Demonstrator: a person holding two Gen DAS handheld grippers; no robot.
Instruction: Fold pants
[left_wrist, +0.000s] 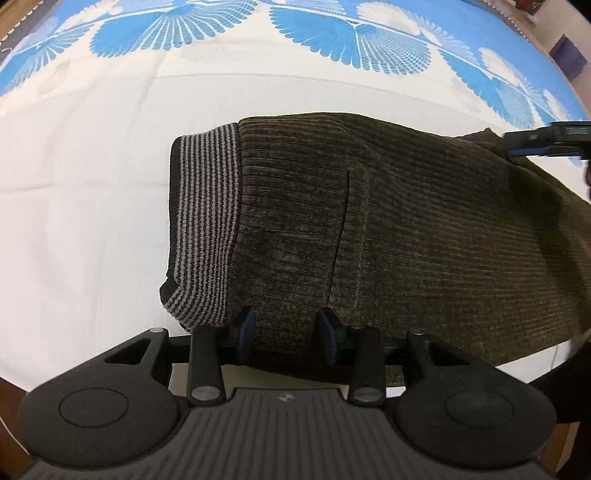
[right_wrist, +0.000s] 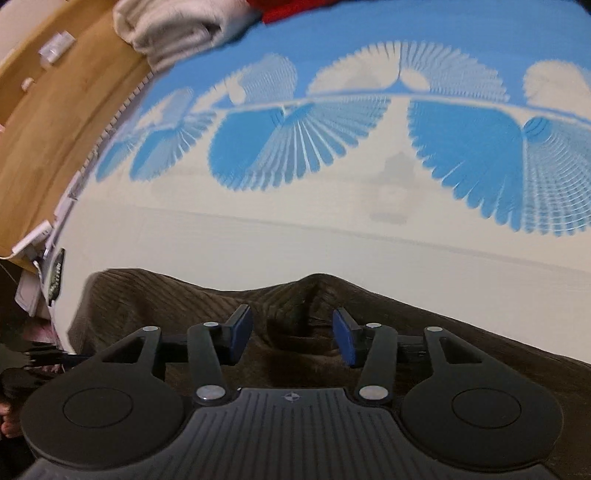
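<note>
On the white sheet (left_wrist: 92, 192) with its blue fan border lie the pants (left_wrist: 388, 229) — brown corduroy, folded into a broad block, striped waistband (left_wrist: 207, 229) at its left end in the left wrist view.

Left gripper (left_wrist: 286, 332): pointed steeply down over the near edge of the pants, just right of the waistband. Jaws stand apart, blue pads clear on both sides; cloth lies below and between them, but no pinch shows. Released.

Right gripper (right_wrist: 293, 334): tilted down over the other end of the pants, above a puckered ridge of cloth (right_wrist: 314, 291). Jaws stand apart, pads not pressing on the fabric. Released. Its view is motion-blurred. In the left wrist view it shows only as a dark tip at the right edge, beside the far right corner of the pants.

Edges and room:
- Sheet is bare to the left of the waistband and beyond the far edge of the pants, up to the blue border.
- Near edge of the pants runs close to the near edge of the sheet.
- Right wrist view — a wooden surface (right_wrist: 48, 122) borders the sheet at left; a pale folded cloth (right_wrist: 173, 29) and something red (right_wrist: 288, 9) lie at the far edge.
</note>
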